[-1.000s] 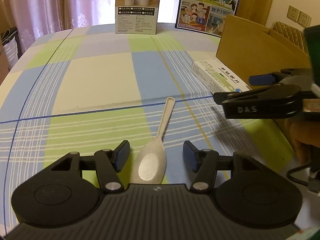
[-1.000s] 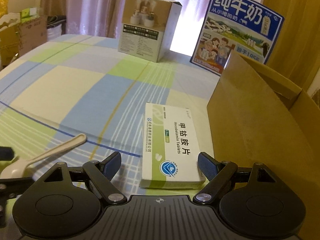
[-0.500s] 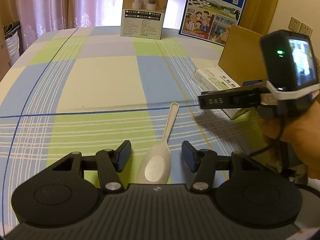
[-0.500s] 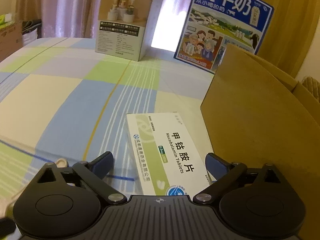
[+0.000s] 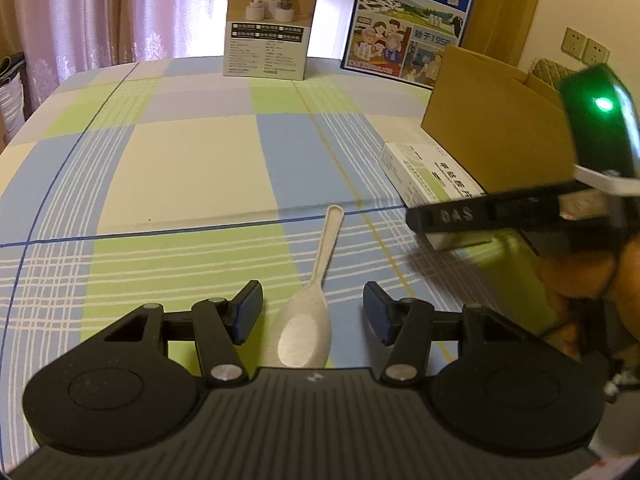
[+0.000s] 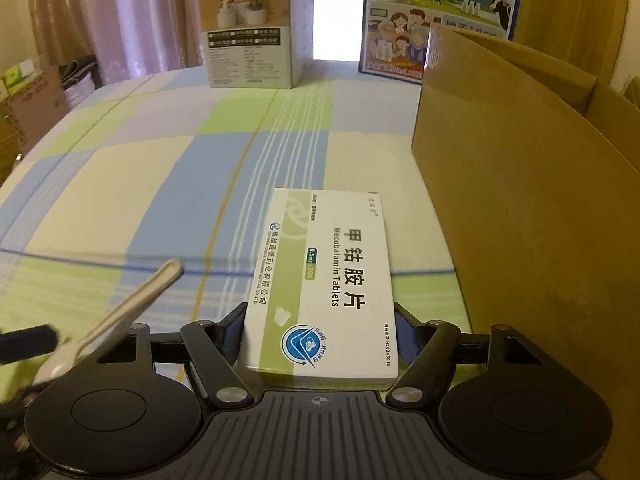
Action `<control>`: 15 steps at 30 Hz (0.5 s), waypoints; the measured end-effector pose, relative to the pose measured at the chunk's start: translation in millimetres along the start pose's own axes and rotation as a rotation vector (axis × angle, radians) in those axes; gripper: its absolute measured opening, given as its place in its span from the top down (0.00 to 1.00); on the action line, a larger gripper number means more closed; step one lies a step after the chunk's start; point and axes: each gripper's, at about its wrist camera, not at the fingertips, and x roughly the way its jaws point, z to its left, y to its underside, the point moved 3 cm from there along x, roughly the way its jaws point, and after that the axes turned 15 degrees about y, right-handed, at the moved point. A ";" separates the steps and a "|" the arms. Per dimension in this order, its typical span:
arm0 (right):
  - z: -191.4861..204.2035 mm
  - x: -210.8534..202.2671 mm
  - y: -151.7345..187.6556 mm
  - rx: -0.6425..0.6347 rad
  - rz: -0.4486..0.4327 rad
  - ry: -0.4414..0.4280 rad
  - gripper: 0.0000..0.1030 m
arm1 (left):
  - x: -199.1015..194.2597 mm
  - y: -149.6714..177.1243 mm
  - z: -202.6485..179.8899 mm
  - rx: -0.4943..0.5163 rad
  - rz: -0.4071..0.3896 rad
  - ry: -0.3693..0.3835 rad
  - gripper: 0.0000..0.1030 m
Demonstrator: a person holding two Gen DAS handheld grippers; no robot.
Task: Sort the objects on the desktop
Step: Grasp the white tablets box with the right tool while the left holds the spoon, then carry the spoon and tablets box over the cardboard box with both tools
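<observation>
left wrist view: the left gripper [image 5: 312,308] hangs low over the checked counter [image 5: 192,168] with its jaws apart, one to each side of the bowl of a pale spoon [image 5: 310,312]. neither pad touches the spoon, which lies flat with its handle pointing to the far side. to the right, the right gripper [image 5: 440,220] reaches in over a white tablet box [image 5: 420,172] that lies just beside the near wall of an open cardboard box [image 5: 496,136]. at the far edge stand a product carton [image 5: 272,28] and a blue milk carton [image 5: 408,20].

right wrist view: the right gripper [image 6: 320,336] has just been closing, and the tablet box [image 6: 328,276] sits between its jaws; both pads look pressed to the long sides of the near end, so it reads as a grip. the box rests flat on the counter. the cardboard box [image 6: 520,200] rises close on the right; the spoon [image 6: 120,312] lies to the near left.

the step in hand looks like picking up the tablet box, with the spoon lined up for the other hand. next comes a lift clear of the counter and over the cardboard wall, likely the sorting bin; the left jaws must close on the spoon first.
</observation>
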 end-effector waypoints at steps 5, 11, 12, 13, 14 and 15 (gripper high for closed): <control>-3.1 -21.9 11.1 -0.001 0.003 -0.033 0.34 | 4.4 2.5 0.5 0.000 0.035 -0.017 0.66; -15.1 -50.9 37.0 0.010 0.013 -0.053 0.34 | -1.1 3.2 2.8 -0.057 0.042 -0.026 0.75; -16.0 -54.5 42.3 0.005 0.013 -0.052 0.34 | -2.8 4.3 1.1 -0.057 0.045 -0.032 0.75; -17.2 -58.6 48.2 -0.003 0.008 -0.050 0.34 | -4.3 5.8 -0.6 -0.059 0.049 -0.039 0.75; -18.3 -62.4 53.8 -0.013 0.003 -0.046 0.34 | -5.7 7.5 -2.3 -0.060 0.053 -0.043 0.75; -18.7 -64.7 58.7 -0.020 -0.001 -0.043 0.34 | -7.1 9.3 -4.4 -0.058 0.056 -0.042 0.75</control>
